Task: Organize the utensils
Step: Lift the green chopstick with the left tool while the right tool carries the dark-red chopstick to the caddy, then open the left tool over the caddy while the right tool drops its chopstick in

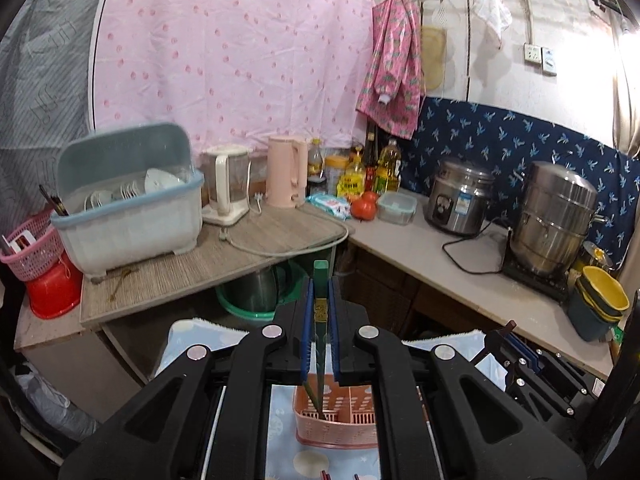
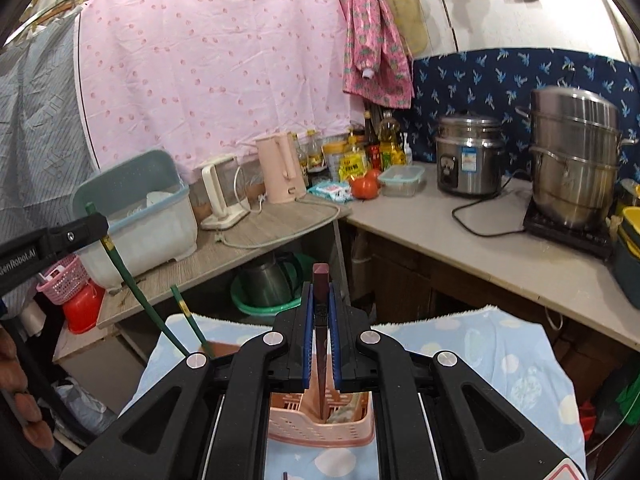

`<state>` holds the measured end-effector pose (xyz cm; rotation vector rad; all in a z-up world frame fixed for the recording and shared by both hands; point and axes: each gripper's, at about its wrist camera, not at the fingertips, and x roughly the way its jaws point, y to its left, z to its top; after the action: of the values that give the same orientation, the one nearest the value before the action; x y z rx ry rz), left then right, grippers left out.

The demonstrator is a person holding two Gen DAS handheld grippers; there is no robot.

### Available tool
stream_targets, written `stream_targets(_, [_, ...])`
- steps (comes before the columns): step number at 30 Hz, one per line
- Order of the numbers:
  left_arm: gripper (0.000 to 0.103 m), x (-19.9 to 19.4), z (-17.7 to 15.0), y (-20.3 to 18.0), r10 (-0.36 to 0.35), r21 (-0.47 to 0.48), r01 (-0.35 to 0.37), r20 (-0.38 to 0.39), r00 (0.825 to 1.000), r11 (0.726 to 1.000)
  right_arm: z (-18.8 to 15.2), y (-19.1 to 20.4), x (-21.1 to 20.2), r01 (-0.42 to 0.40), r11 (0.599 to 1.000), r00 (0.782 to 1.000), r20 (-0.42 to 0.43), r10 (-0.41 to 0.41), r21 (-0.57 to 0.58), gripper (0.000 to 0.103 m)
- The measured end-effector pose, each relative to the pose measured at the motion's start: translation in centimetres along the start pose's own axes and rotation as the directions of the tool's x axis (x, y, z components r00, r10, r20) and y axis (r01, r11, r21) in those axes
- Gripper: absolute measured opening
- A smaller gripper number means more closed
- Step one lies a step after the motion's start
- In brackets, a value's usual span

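Observation:
My left gripper (image 1: 320, 300) is shut on a green chopstick (image 1: 320, 280) held upright, its tip down inside a pink slotted utensil basket (image 1: 340, 428) on a blue patterned cloth (image 1: 280, 420). A second green chopstick leans in the basket beside it. My right gripper (image 2: 320, 308) is shut on a dark maroon chopstick (image 2: 320, 280), its tip inside the same pink basket (image 2: 304, 428). In the right wrist view the left gripper (image 2: 96, 224) holds its green chopstick (image 2: 132, 288) at the left, with the other green chopstick (image 2: 188, 316) next to it.
A wooden counter (image 1: 240, 256) holds a grey dish bin (image 1: 128, 200), kettles and bottles. A white counter (image 1: 460, 276) holds a rice cooker (image 1: 460, 196), a steel steamer pot (image 1: 556, 216) and yellow bowls (image 1: 600, 292). A green basin (image 1: 256, 300) sits underneath.

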<state>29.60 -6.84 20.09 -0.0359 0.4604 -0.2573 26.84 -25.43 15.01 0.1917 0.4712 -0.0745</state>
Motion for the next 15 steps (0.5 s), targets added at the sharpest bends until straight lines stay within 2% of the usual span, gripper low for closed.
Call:
stream_targets(2, [0.007, 0.7, -0.7, 0.3, 0.006, -0.005, -0.006, -0.026, 1.0, 1.0, -0.4, 0.0, 0.3, 0.008, 1.0, 1.0, -0.008, -0.008, -0.005, 0.009])
stream_targets(3, [0.008, 0.9, -1.1, 0.5, 0.017, -0.009, -0.017, -0.031, 0.999, 1.0, -0.7, 0.0, 0.2, 0.021, 1.0, 1.0, -0.002, -0.021, -0.005, 0.014])
stream_targets(4, [0.009, 1.0, -1.4, 0.6, 0.032, -0.01, -0.032, -0.031, 0.999, 0.999, -0.8, -0.1, 0.0, 0.034, 0.999, 0.999, 0.005, -0.034, -0.005, 0.033])
stream_targets(5, [0.019, 1.0, -1.7, 0.7, 0.048, -0.01, -0.049, -0.035, 0.998, 0.999, -0.9, -0.2, -0.4, 0.045, 0.999, 0.999, 0.022, -0.045, 0.001, 0.052])
stream_targets(6, [0.033, 1.0, -2.0, 0.8, 0.057, -0.014, -0.058, -0.037, 0.998, 0.998, -1.1, -0.4, -1.0, 0.053, 0.999, 0.997, 0.047, -0.053, 0.01, 0.056])
stream_targets(8, [0.041, 0.8, -2.7, 1.1, 0.08, -0.027, -0.081, -0.034, 0.996, 0.996, -1.2, -0.6, -1.8, 0.058, 0.998, 0.996, 0.061, -0.059, 0.014, 0.057])
stream_targets(15, [0.041, -0.6, -4.5, 0.6, 0.079, -0.02, -0.08, -0.059, 0.995, 0.997, -2.5, -0.2, -3.5, 0.032, 0.999, 0.999, 0.043, -0.033, 0.021, 0.057])
